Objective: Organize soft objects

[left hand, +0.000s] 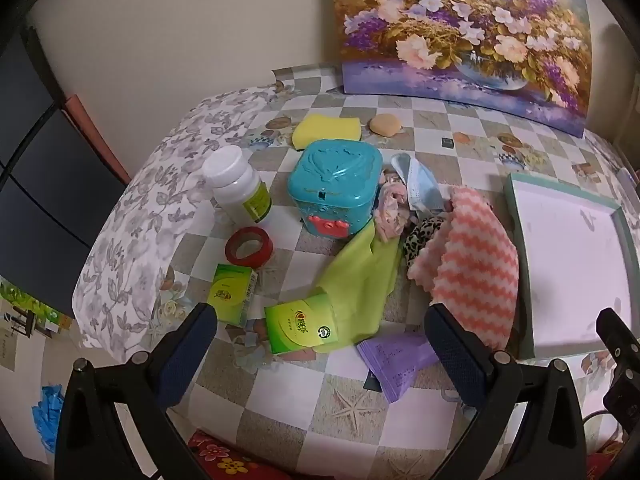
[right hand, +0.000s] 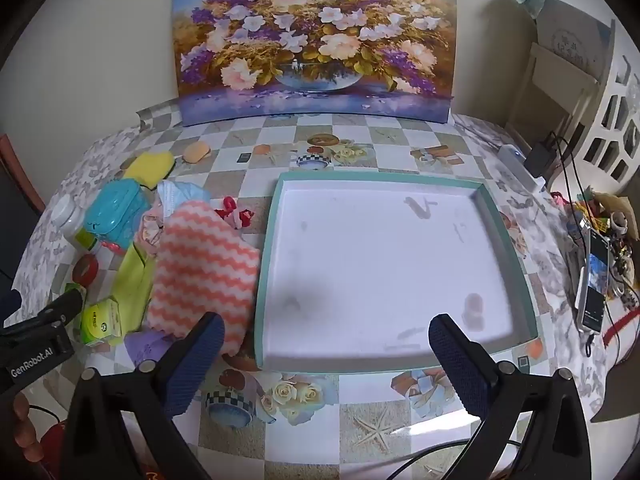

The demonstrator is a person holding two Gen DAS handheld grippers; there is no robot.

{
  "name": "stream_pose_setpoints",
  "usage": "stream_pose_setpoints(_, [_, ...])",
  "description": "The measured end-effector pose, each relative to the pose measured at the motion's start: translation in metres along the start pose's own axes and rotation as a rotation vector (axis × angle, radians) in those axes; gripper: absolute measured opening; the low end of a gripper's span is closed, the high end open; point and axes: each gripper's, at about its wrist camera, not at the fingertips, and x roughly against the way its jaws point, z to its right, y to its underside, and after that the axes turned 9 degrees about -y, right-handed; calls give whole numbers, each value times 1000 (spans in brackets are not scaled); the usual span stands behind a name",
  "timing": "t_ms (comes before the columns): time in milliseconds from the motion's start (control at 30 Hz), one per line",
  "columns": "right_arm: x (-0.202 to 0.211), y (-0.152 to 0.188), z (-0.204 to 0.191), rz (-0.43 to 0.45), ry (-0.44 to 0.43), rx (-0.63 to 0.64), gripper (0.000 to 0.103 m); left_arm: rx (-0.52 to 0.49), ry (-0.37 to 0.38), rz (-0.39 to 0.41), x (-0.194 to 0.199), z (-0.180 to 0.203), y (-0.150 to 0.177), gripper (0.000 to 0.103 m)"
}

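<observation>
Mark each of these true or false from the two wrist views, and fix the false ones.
1. The tray holds nothing. True.
2. The pink-and-white zigzag cloth lies inside the tray. False: it lies on the tablecloth beside the tray's rim.
3. The left gripper is shut on the green tissue pack. False: its jaws stand wide open and hold nothing; the pack lies on the table.
4. The red tape roll sits in front of the white bottle. True.
5. The right gripper is open above the tray's near edge. True.
6. The yellow sponge rests on top of the teal box. False: it lies on the table behind the box.
</observation>
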Motion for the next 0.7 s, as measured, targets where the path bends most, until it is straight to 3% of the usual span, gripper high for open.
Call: stream_pose_setpoints(700, [2, -1, 0, 1, -12, -6, 103, -15, 1, -17, -5, 3, 4, 103])
